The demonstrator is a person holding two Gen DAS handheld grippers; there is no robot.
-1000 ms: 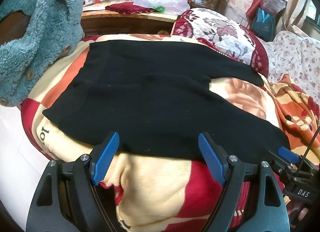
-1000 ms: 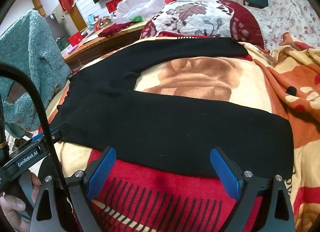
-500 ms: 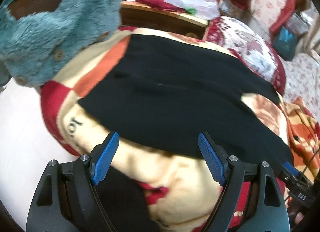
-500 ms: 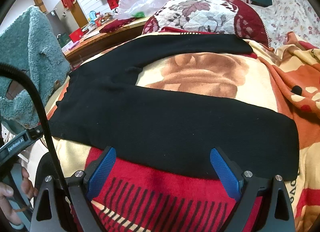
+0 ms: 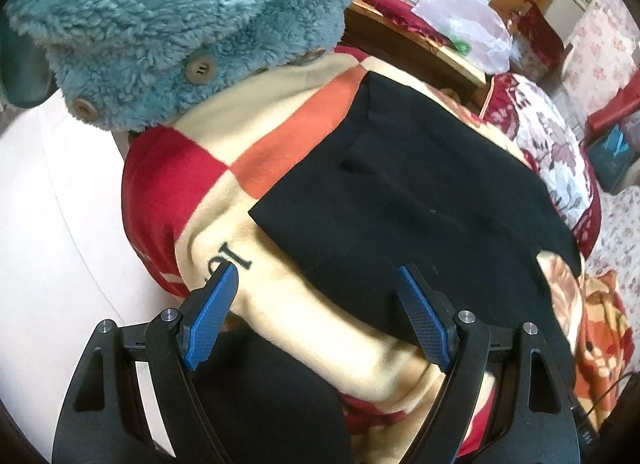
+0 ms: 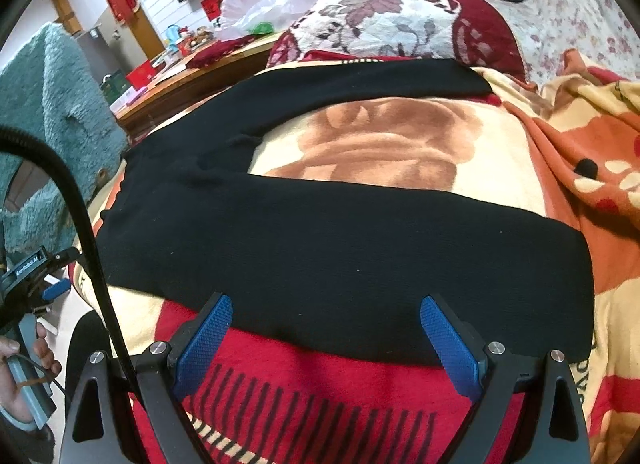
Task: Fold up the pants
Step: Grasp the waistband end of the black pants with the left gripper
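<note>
Black pants (image 6: pixel 340 248) lie spread flat on a patterned blanket (image 6: pixel 384 152), legs apart in a V, waist toward the left. In the left wrist view the waist end of the pants (image 5: pixel 400 200) fills the middle. My left gripper (image 5: pixel 318 276) hovers open near the waist corner, its blue pads empty, one over the cream blanket (image 5: pixel 280 296). My right gripper (image 6: pixel 326 304) is open just before the near leg's lower edge, holding nothing. The left gripper (image 6: pixel 56 290) also shows at the far left of the right wrist view, held by a hand (image 6: pixel 24 364).
A teal fleece jacket (image 5: pixel 180 24) hangs close above the bed's left corner. A floral quilt (image 6: pixel 400 20) bulges behind the pants. A wooden table (image 6: pixel 188 76) with a plastic bag (image 6: pixel 264 8) stands at the back. White floor (image 5: pixel 52 224) lies left of the bed.
The left gripper has swung left along the bed edge toward the waist corner, bringing the teal jacket close. The right gripper has barely moved. The pants lie as before.
</note>
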